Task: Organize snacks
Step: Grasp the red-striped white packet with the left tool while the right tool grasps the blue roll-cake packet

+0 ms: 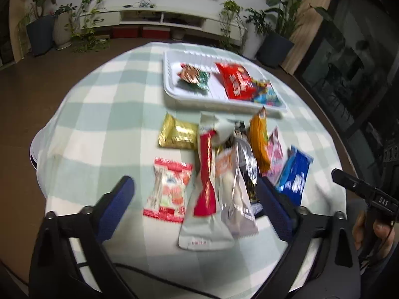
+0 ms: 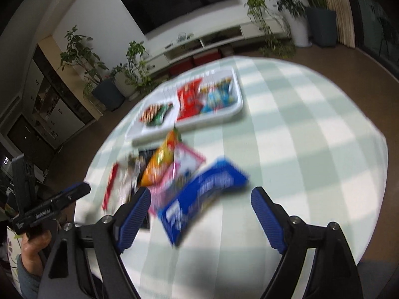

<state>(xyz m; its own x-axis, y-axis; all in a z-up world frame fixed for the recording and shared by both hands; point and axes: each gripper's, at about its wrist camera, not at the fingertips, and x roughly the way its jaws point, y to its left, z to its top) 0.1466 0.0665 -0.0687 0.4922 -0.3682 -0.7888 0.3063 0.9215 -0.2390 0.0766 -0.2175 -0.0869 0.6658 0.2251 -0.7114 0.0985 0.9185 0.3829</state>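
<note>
A white tray (image 1: 172, 92) at the far side of the round table holds a brown-green snack (image 1: 193, 76), a red packet (image 1: 235, 81) and a blue packet (image 1: 265, 94). Loose snacks lie nearer: a gold packet (image 1: 178, 134), a strawberry packet (image 1: 169, 189), a red-white packet (image 1: 207, 174), a clear packet (image 1: 232, 186), an orange packet (image 1: 259, 142), a pink packet (image 1: 274, 157) and a blue packet (image 1: 295, 174). My left gripper (image 1: 197, 194) is open above the middle packets. My right gripper (image 2: 200, 199) is open over the blue packet (image 2: 202, 196); the tray (image 2: 212, 122) lies beyond.
The table wears a green-white checked cloth (image 1: 112, 104). The other handheld gripper (image 1: 361, 191) and a hand show at the right edge of the left wrist view. Potted plants (image 1: 276, 20) and a low TV cabinet (image 1: 162, 17) stand beyond the table.
</note>
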